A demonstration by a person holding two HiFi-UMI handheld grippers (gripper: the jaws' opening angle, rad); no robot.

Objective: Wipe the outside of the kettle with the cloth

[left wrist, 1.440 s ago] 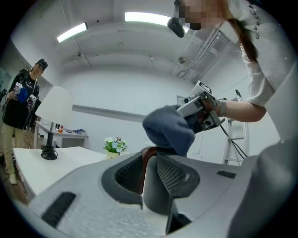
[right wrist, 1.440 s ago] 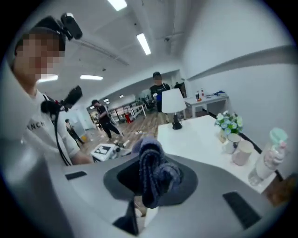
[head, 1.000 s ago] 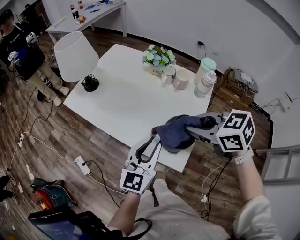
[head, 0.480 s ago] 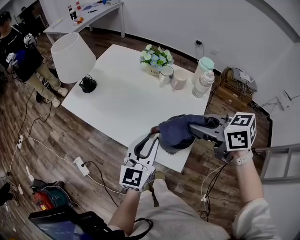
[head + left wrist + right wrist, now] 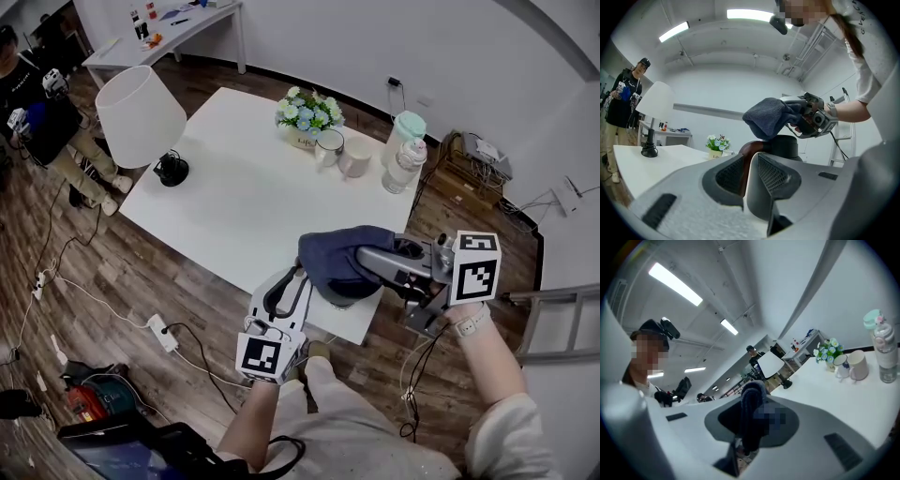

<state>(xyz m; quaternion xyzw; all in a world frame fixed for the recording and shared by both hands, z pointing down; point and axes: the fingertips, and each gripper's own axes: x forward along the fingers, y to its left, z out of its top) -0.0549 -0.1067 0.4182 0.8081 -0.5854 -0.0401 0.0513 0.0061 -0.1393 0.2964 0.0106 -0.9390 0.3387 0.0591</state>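
Observation:
A dark kettle (image 5: 345,297) stands at the near edge of the white table (image 5: 244,206), most of it hidden under a dark blue cloth (image 5: 333,258). My left gripper (image 5: 296,279) is shut on the kettle's brown handle (image 5: 746,161), below the black lid (image 5: 788,143). From the right, my right gripper (image 5: 375,261) reaches in, shut on the cloth (image 5: 769,117) and pressing it over the kettle's top. In the right gripper view the cloth (image 5: 751,411) fills the gap between the jaws.
On the table stand a white lamp (image 5: 141,117) at the left, a flower pot (image 5: 307,112), two mugs (image 5: 342,153) and two bottles (image 5: 405,150) at the far side. A person (image 5: 37,103) stands far left. Cables and a power strip (image 5: 167,330) lie on the wooden floor.
My right gripper has drawn the cloth leftward across the kettle's top, covering more of it. The left gripper keeps its hold on the handle.

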